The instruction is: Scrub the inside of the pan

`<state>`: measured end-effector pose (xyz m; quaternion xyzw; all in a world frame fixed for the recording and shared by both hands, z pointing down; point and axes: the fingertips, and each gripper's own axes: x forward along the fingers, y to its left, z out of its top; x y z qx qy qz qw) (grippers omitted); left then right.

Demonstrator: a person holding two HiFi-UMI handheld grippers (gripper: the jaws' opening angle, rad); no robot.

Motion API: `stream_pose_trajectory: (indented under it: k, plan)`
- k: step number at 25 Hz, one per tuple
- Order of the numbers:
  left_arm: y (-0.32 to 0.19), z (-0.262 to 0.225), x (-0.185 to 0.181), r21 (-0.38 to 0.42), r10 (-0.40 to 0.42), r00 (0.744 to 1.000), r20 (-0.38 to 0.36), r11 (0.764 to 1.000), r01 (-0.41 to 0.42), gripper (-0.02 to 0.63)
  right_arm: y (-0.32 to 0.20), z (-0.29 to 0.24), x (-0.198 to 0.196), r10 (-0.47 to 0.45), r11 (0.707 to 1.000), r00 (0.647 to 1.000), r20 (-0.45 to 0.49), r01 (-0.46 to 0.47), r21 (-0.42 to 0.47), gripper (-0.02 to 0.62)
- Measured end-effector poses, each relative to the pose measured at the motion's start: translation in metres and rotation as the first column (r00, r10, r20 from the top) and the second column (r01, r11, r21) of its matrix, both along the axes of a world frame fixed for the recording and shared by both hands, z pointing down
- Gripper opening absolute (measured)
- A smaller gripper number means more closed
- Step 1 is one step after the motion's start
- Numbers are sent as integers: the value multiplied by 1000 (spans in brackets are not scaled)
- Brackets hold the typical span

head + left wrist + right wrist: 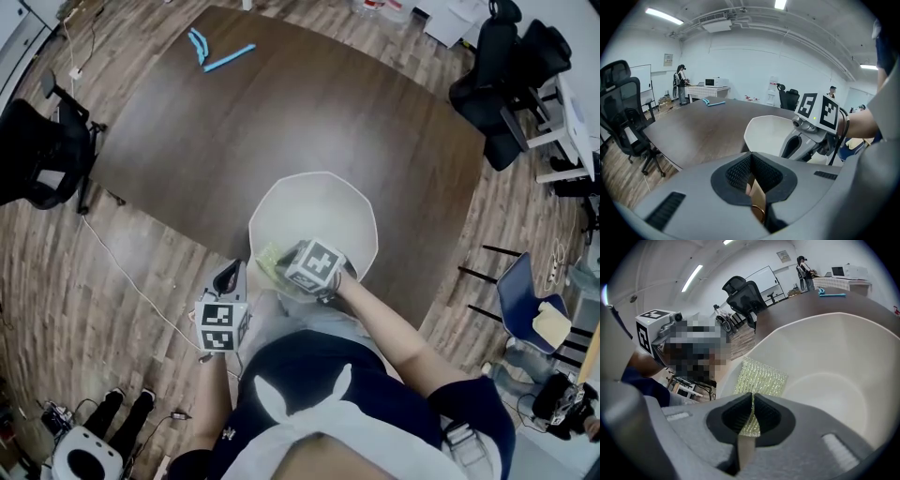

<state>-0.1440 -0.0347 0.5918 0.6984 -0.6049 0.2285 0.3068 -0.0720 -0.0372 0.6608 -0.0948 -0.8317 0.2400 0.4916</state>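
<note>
A white pan [319, 202] with angled walls sits on the dark brown table [234, 141] near its front edge. My right gripper [289, 265] reaches into the pan's near side, shut on a yellow-green scrub pad [268, 262]. In the right gripper view the pad [761, 378] lies against the pan's inner wall [843, 357], pinched in the jaws [751, 412]. My left gripper [236, 274] is just left of the pan at the table's edge. Its jaws [751, 171] are shut on the pan's tan handle [757, 197]. The pan [764, 133] and right gripper [806, 140] show beyond.
Blue objects [220, 52] lie at the table's far side. A black office chair [42, 155] stands on the left and more black chairs [511, 66] at the upper right. A blue chair [525, 300] stands to the right. A cable [122, 272] runs across the wood floor.
</note>
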Motion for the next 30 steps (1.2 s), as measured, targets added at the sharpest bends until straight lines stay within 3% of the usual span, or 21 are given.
stream_pose_trajectory:
  k: [12,30]
  plan:
    - [-23,6,7,-80,25,999,-20,996,-27,2,-19,-2,-2,30,999,997,72,-29,-12,15]
    - [-25,3,11,-67,69,989,-128,995,-78,3,-30,-3,-13,75,995,991,112,-82,63,15]
